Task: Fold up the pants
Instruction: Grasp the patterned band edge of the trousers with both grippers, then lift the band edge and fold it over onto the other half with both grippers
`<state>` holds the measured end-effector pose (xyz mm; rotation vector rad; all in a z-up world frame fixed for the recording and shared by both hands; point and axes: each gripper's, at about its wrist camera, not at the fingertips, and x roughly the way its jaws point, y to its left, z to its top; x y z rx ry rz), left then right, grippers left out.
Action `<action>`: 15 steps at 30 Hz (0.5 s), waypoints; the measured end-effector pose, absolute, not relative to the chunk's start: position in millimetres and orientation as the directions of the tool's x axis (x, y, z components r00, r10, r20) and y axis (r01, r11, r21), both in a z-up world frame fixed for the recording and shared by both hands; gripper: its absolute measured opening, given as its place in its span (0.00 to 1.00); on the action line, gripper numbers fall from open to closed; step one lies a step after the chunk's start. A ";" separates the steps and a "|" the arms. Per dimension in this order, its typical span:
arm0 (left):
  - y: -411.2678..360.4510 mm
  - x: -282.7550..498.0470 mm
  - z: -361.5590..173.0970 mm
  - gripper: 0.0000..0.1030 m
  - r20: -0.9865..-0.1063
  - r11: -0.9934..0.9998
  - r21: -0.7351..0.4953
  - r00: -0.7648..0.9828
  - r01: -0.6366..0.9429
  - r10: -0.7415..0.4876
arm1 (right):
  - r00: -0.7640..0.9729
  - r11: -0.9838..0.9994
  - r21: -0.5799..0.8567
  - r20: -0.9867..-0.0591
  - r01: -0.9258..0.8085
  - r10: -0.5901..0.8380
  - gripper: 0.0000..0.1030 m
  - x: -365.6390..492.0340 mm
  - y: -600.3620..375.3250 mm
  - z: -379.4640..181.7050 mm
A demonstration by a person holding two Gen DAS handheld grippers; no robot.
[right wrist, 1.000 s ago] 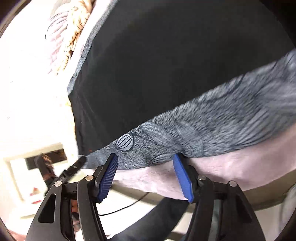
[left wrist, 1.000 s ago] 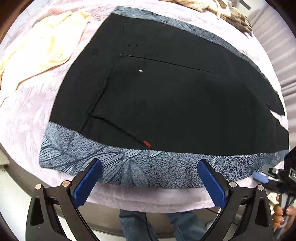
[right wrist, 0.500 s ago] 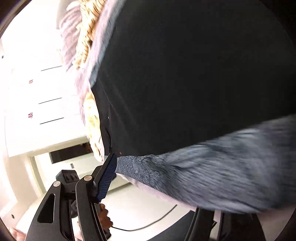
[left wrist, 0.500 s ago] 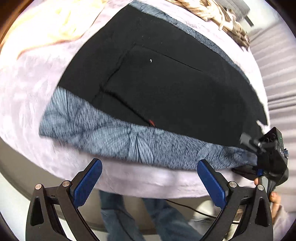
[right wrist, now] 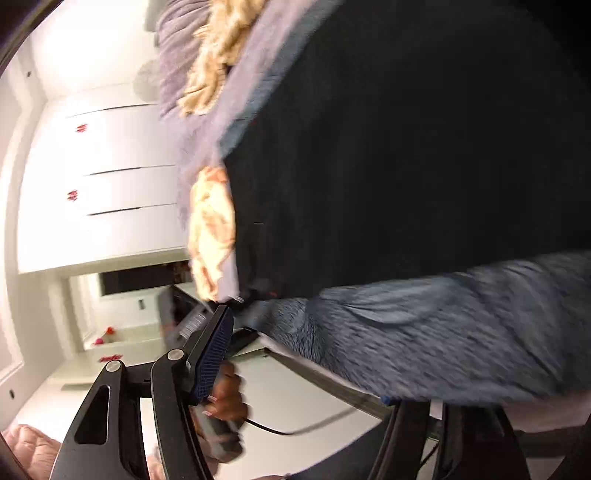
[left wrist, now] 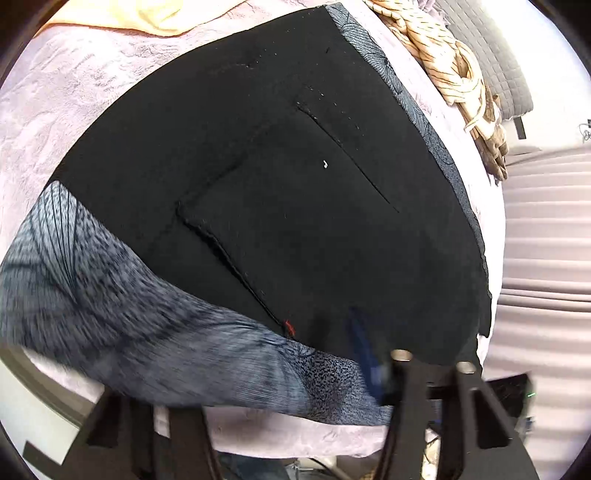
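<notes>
Black pants (left wrist: 295, 177) with a grey-blue leaf-print band (left wrist: 155, 347) lie flat on a pale pink blanket (left wrist: 74, 96). In the left wrist view, my left gripper (left wrist: 251, 384) is wide open with the printed band's near edge between its fingers; the left finger is under the cloth and the right blue pad (left wrist: 365, 350) lies on top. In the right wrist view, the pants (right wrist: 424, 155) fill the frame. My right gripper (right wrist: 310, 350) is open around the printed band (right wrist: 461, 325); its left pad (right wrist: 214, 350) shows and the right one is hidden below the cloth.
A yellow garment (left wrist: 155, 18) lies at the far left of the blanket and a tan striped one (left wrist: 454, 74) at the far right. The bed's near edge runs just below the band. White cupboards (right wrist: 103, 177) stand beyond the bed.
Both grippers have moved forward onto the printed band, so its edge now lies between their fingers. Both views have tilted and moved closer to the pants.
</notes>
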<state>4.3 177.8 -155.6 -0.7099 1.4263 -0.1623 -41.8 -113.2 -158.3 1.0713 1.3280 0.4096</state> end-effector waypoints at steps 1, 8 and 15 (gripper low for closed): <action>177.4 2.8 -155.6 0.41 -0.852 0.800 -0.524 0.165 -0.294 -0.497 | 0.272 0.493 0.794 -0.593 0.356 0.758 0.68 -51.0 -126.1 -166.9; 154.3 5.6 -154.2 0.34 -0.907 0.875 -0.421 0.142 -0.238 -0.398 | 0.507 0.166 0.810 -0.496 0.562 0.704 0.19 -108.1 -209.3 -216.8; 161.2 13.0 -91.0 0.31 -0.879 0.839 -0.452 0.311 -0.302 -0.361 | 0.472 0.322 0.860 -0.492 0.397 0.732 0.07 -61.4 -221.3 -153.1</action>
